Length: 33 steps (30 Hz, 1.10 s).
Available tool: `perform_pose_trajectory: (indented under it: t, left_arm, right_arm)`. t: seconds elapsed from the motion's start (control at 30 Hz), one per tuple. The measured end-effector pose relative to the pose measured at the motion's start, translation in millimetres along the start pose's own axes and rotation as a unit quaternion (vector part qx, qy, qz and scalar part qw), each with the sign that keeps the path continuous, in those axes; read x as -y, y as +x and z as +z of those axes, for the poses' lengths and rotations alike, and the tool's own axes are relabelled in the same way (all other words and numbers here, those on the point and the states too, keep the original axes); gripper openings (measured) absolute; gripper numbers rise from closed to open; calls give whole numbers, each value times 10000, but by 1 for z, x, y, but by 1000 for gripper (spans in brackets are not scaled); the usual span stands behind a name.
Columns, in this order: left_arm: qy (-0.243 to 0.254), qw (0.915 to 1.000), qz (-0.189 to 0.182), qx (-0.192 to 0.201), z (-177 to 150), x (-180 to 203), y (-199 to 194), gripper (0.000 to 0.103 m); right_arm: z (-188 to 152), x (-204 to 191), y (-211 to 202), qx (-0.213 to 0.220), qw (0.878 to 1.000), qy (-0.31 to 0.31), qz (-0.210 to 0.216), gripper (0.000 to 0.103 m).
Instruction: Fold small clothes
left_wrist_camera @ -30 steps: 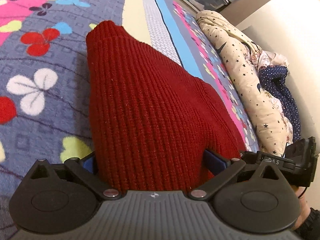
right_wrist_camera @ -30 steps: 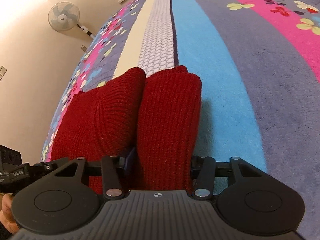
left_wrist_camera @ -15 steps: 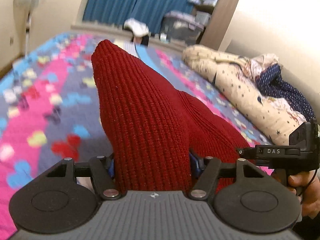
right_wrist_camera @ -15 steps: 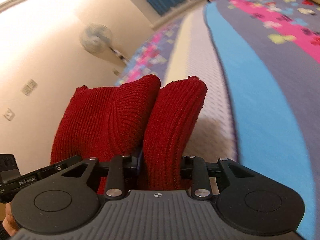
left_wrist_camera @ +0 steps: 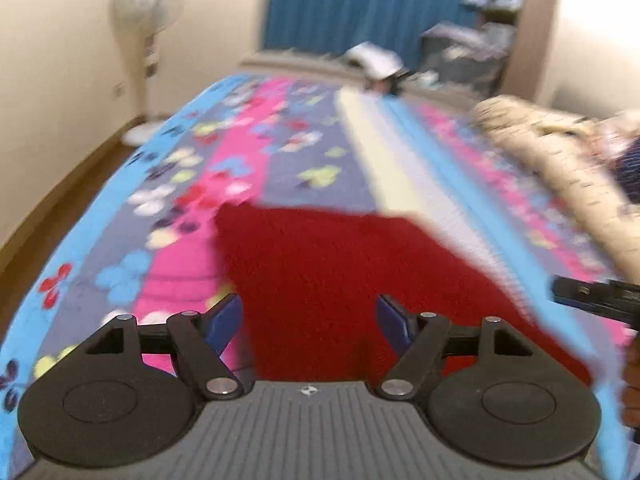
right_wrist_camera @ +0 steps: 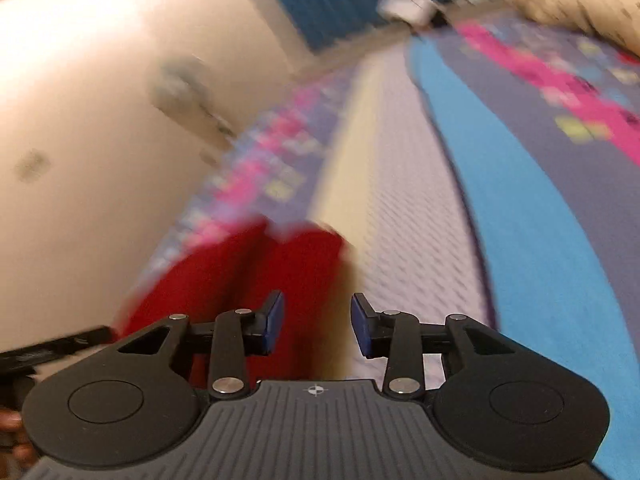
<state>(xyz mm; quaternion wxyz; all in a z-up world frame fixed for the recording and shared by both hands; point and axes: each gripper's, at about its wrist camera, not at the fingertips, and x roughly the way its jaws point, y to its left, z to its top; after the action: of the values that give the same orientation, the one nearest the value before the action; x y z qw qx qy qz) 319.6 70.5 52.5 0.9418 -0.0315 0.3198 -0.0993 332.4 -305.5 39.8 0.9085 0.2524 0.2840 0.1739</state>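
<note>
Closest in, the left gripper (left_wrist_camera: 310,320) has its 2 blue fingers (left_wrist_camera: 224,322) spread wide apart. They hold nothing. The red knit piece (left_wrist_camera: 340,272) lies on the bed right in front of them, and its near edge runs under the gripper. It looks flat, so the wide gap probably means the cloth is let go to rest on the bed.

The right gripper (right_wrist_camera: 317,326) also has its fingers (right_wrist_camera: 274,320) apart and holds nothing. From this side the red cloth (right_wrist_camera: 256,280) lies a bit to the left, with 2 rounded ends side by side. That may be a fold, but both views are too blurry to be sure.

Under the cloth is the bed cover (left_wrist_camera: 248,152), with pink, blue and cream stripes and little flower shapes. The soft, flat bed is a good place to fold small clothes.

Farther off on the right side of the bed lies a cream blanket with dark specks (left_wrist_camera: 560,160). Past the foot of the bed stand a white fan (left_wrist_camera: 146,40) by the wall and a blue curtain (left_wrist_camera: 372,4).
</note>
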Motion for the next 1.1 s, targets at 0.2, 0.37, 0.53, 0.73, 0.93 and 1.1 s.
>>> perform_pose_trajectory:
  t: [0.2, 0.37, 0.53, 0.73, 0.93, 1.1]
  left_arm:
    - [1916, 9763, 239, -979, -55, 61, 18, 77]
    - [2064, 9766, 270, -540, -57, 88, -29, 82]
    - [1381, 9890, 433, 291, -57, 107, -102, 103]
    - [1124, 9901, 578, 617, -77, 132, -165, 103]
    - [818, 9931, 790, 292, -123, 130, -170, 103]
    - [498, 9896, 1313, 304, -121, 127, -164, 103]
  right_arm:
    - [-36, -23, 29, -1558, 9788, -1285, -335, 58]
    - [-23, -24, -3, -1171, 9850, -876, -912, 56]
    - [-18, -61, -80, -195, 9851, -1448, -910, 65]
    - [-60, -104, -160, 750, 9743, -1844, -1058, 97]
    - [-104, -102, -182, 501, 9752, -1752, -1257, 98]
    - [-106, -100, -173, 436, 9729, -1731, -1467, 98]
